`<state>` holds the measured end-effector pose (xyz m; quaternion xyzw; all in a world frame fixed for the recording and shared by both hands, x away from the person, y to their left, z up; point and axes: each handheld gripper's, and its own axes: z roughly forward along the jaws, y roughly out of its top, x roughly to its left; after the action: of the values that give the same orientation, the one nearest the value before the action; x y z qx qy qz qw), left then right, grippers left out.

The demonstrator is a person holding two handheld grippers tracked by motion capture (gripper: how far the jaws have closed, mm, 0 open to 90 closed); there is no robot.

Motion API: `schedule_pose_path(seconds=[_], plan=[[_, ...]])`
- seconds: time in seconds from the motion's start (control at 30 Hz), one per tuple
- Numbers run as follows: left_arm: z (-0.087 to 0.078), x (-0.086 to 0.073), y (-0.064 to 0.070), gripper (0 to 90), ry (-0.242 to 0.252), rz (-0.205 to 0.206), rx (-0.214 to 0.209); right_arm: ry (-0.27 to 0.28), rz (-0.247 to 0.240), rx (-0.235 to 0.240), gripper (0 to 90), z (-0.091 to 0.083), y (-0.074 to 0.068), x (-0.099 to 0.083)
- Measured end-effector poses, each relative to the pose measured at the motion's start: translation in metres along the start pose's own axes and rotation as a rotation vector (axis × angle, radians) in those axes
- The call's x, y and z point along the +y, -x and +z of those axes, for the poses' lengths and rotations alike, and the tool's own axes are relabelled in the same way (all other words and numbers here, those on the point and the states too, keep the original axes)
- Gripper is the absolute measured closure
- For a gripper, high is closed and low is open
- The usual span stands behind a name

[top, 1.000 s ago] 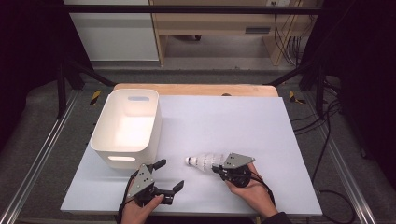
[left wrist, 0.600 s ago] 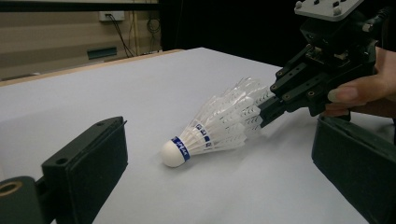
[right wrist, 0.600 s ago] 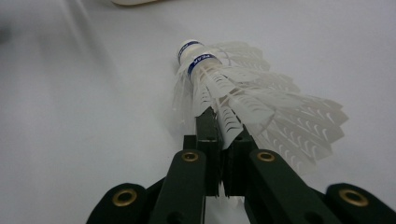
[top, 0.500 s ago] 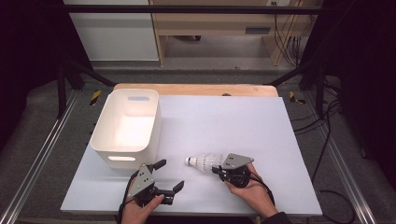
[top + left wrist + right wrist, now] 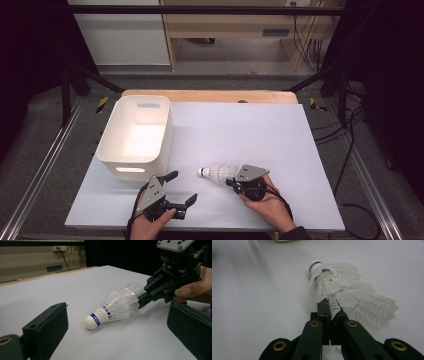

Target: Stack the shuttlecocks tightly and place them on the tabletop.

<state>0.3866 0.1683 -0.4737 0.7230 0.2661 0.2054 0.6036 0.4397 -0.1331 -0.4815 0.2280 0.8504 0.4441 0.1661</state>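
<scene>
A white feather shuttlecock point(image 5: 217, 172) with a blue band at its cork lies on its side on the white table point(image 5: 260, 125), cork pointing left. My right gripper point(image 5: 230, 181) is shut on the edge of its feather skirt, with the jaws pinching feathers in the right gripper view, shuttlecock point(image 5: 342, 287), gripper point(image 5: 329, 305). My left gripper point(image 5: 181, 187) rests near the front edge, open and holding nothing, a short way left of the cork. In the left gripper view the shuttlecock point(image 5: 112, 308) lies ahead between its spread jaws, with the right gripper point(image 5: 140, 298) clamped on the feathers.
An empty white plastic bin point(image 5: 165, 131) with handle slots stands at the table's left side, behind the left gripper. A wooden board edge point(image 5: 210, 93) runs along the table's far side. Metal rails flank both sides.
</scene>
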Motion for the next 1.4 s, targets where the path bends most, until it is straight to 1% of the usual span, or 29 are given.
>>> schedule_pose_path(seconds=[0.4, 0.63, 0.83, 0.97, 1.1, 1.4], plan=[[0.0003, -0.0001, 0.0004, 3.2, -0.001, 0.0, -0.002, -0.014, -0.007, 0.005, 87.7, 0.0012, -0.0009, -0.0008], [0.0004, -0.0001, 0.0006, 3.2, -0.002, 0.0, -0.003, -0.03, -0.014, 0.002, 84.9, 0.0021, -0.0012, -0.0016], [0.0001, 0.0002, 0.0003, 3.2, -0.001, 0.0, -0.002, -0.04, -0.012, -0.004, 79.0, 0.0013, -0.0031, -0.0018], [-0.0002, 0.0003, 0.0, 3.3, -0.001, 0.001, -0.001, -0.038, -0.006, -0.014, 73.4, -0.0003, -0.0039, -0.0017], [-0.0003, 0.0005, 0.0, 3.3, 0.0, 0.001, -0.002, -0.038, 0.001, -0.018, 69.8, -0.002, -0.004, -0.0023], [-0.001, 0.0009, -0.0005, 3.3, 0.002, 0.0, 0.0, -0.037, 0.023, -0.023, 64.9, -0.0074, -0.0035, -0.0049]])
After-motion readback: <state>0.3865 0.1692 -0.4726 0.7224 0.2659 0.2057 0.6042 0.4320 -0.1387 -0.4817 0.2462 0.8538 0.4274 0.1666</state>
